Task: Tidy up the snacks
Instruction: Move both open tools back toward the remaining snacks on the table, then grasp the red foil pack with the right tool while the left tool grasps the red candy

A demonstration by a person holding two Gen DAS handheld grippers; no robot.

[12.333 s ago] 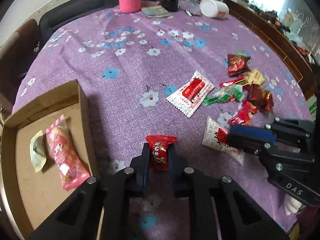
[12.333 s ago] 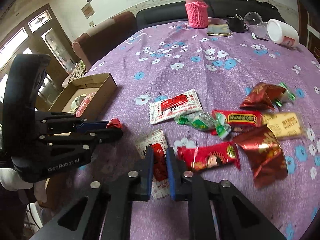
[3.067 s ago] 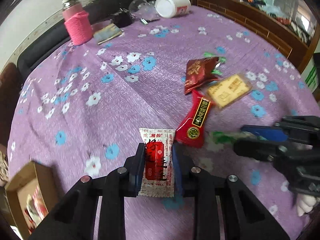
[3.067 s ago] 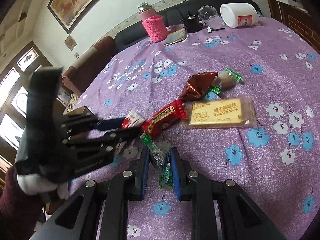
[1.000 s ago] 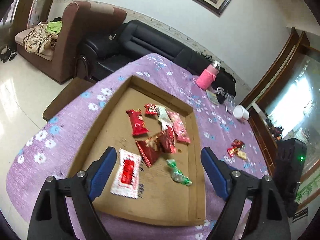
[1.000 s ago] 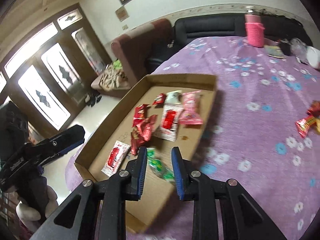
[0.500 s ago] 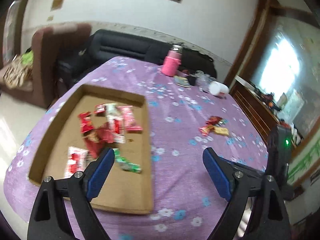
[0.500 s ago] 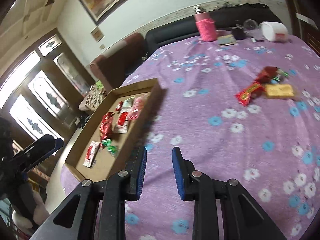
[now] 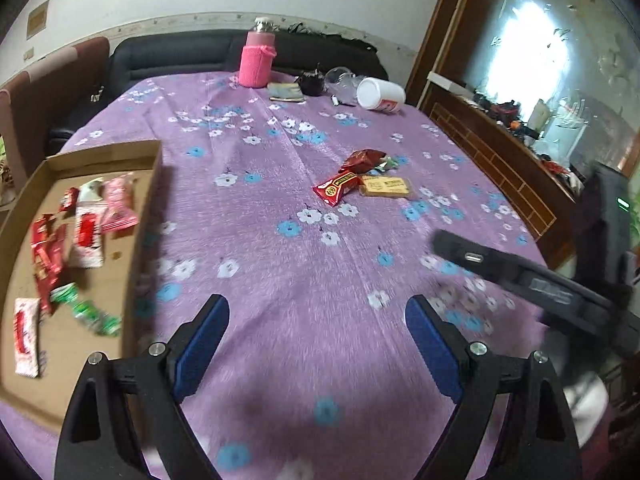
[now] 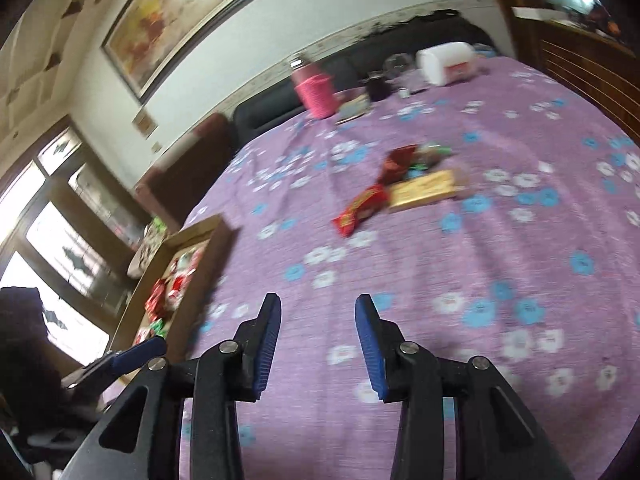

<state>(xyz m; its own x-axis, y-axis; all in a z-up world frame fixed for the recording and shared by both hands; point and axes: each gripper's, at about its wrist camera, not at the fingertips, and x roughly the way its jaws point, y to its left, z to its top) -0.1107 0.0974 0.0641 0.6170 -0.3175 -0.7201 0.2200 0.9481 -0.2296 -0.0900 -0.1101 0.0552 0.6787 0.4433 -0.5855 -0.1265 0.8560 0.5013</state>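
Observation:
Three loose snacks lie together mid-table: a long red bar [image 9: 337, 187] [image 10: 362, 208], a flat yellow biscuit pack [image 9: 386, 187] [image 10: 425, 190] and a dark red crinkled packet [image 9: 362, 159] [image 10: 398, 163]. A shallow cardboard box [image 9: 154, 152] [image 10: 216, 248] on the left holds several snack packets, among them a green-wrapped candy [image 9: 86, 312]. My left gripper [image 9: 317, 334] stands wide open over bare cloth, nothing between its blue pads. My right gripper [image 10: 317, 336] is empty too and its jaws are opening. Both are well short of the loose snacks.
The table wears a purple flowered cloth [image 9: 280, 280]. At its far edge stand a pink-sleeved bottle [image 9: 257, 58], a tipped white jar [image 9: 380, 94], a small book [image 9: 286, 92] and a dark pouch [image 9: 312, 82]. A black sofa runs behind; a wooden cabinet flanks the right.
Both grippers swung away from over the box toward the middle of the table. The green candy that the right gripper held a second ago lies in the box, and its jaws have spread.

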